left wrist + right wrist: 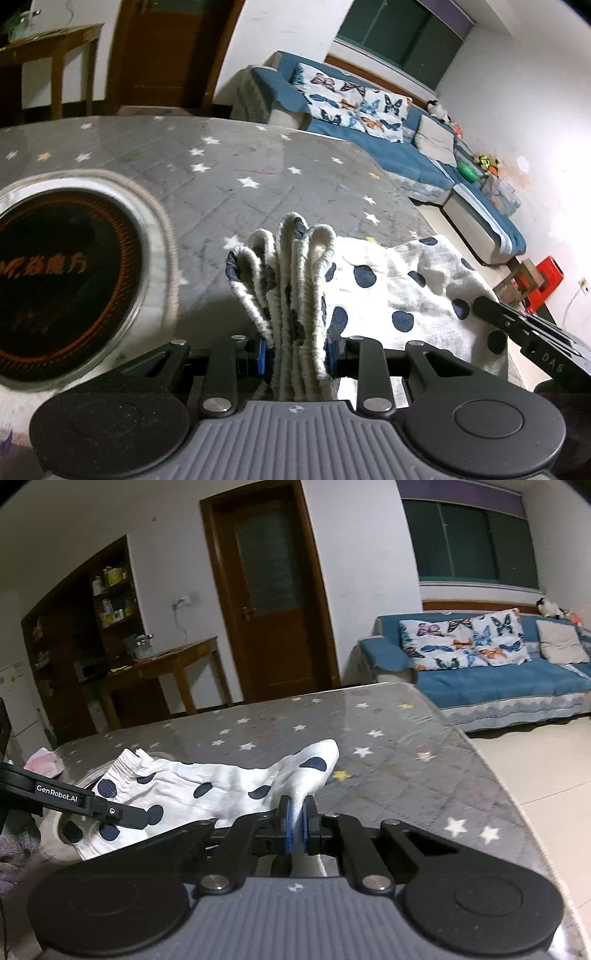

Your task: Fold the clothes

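Note:
A white garment with dark blue dots (388, 288) lies on the grey star-patterned table (221, 173). My left gripper (295, 350) is shut on its bunched elastic waistband (284, 266), which stands up in folds between the blue pads. My right gripper (295, 827) is shut on the other end of the same garment (207, 786), whose cloth peaks up from the pads and stretches left across the table (406, 746). The right gripper's arm shows in the left wrist view (528, 332), and the left gripper's arm shows in the right wrist view (74, 801).
A round black heater plate with a pale rim (62, 273) is set in the table at the left. A blue sofa with butterfly cushions (480, 664) stands beyond the table. A wooden side table (162, 664) and a door (273, 590) are behind.

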A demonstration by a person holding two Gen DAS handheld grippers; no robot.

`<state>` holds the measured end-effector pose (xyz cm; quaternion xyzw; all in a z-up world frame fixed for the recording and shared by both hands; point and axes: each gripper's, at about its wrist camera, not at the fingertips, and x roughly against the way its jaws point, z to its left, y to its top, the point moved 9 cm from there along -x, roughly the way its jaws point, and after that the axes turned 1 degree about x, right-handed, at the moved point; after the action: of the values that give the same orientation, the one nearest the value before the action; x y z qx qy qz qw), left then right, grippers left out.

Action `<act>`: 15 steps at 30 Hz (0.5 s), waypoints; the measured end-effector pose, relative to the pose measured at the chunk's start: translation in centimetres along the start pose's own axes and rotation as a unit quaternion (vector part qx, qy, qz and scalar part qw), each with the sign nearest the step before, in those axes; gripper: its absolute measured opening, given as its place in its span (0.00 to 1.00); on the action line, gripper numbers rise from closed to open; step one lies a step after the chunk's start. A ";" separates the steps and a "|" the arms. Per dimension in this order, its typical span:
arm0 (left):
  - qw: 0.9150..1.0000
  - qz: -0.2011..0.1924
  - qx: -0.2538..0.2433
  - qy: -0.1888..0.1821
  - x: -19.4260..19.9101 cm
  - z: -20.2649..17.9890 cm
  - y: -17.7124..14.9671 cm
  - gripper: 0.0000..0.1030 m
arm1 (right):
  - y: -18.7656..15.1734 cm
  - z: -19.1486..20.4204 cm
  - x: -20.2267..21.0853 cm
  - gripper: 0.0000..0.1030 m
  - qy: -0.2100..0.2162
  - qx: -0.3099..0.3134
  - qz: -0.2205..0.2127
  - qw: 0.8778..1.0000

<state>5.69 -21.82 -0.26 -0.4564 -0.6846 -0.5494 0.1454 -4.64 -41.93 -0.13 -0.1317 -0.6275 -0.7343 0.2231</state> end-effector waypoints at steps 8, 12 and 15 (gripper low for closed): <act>1.000 0.016 -0.015 0.005 -2.3 -1.5 0.0 0.30 | -0.3 -2.0 -0.1 0.05 -0.019 -0.007 0.003 1.000; 1.000 0.022 -0.020 0.008 -3.0 -1.9 -0.1 0.30 | -0.8 -2.8 -0.9 0.05 -0.024 -0.014 0.011 1.000; 0.999 0.027 -0.021 0.012 -3.4 -1.8 -0.2 0.30 | -1.3 -3.2 -1.3 0.05 -0.024 -0.019 0.016 0.999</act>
<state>6.87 -24.99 -2.13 -0.4711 -0.6588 -0.5646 0.1590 -3.85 -44.70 -2.45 -0.1630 -0.6166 -0.7390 0.2171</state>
